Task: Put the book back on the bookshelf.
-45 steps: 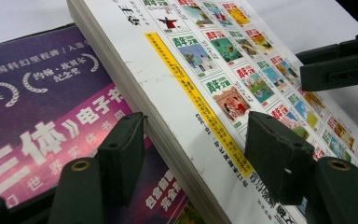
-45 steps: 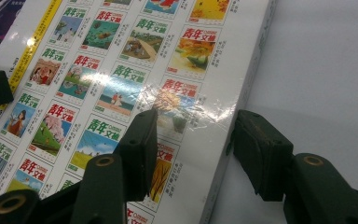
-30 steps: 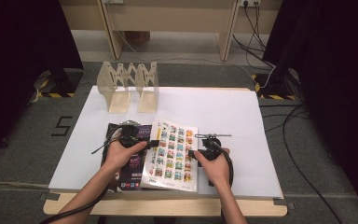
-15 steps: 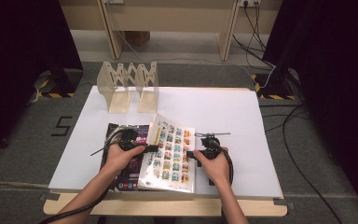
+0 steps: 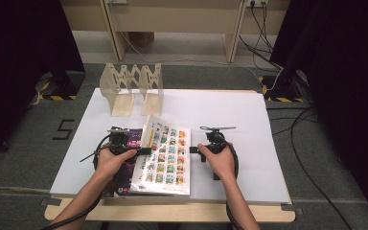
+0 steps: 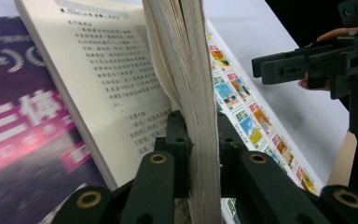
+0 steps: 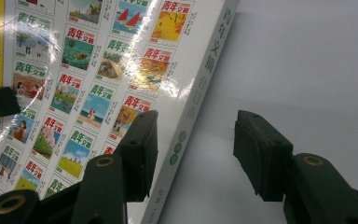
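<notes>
While high view hides it, left gripper (image 6: 200, 154) jaws, just closing, clamp book pages (image 6: 191, 70); right gripper (image 7: 193, 154) jaws open.

From above, my white table (image 5: 230, 115) is evenly and softly lit, while the room at both sides falls into near black. My forearms throw only faint shadows. The high view is slightly soft overall. Along my left gripper (image 6: 200, 140), the page block is sharp at its edge, but the purple cover (image 6: 23, 140) and the nearest black links blur. Along my right gripper (image 7: 193, 154), white glare streaks across the glossy magazine cover (image 7: 88, 70), and the tabletop beside it shades to grey.
</notes>
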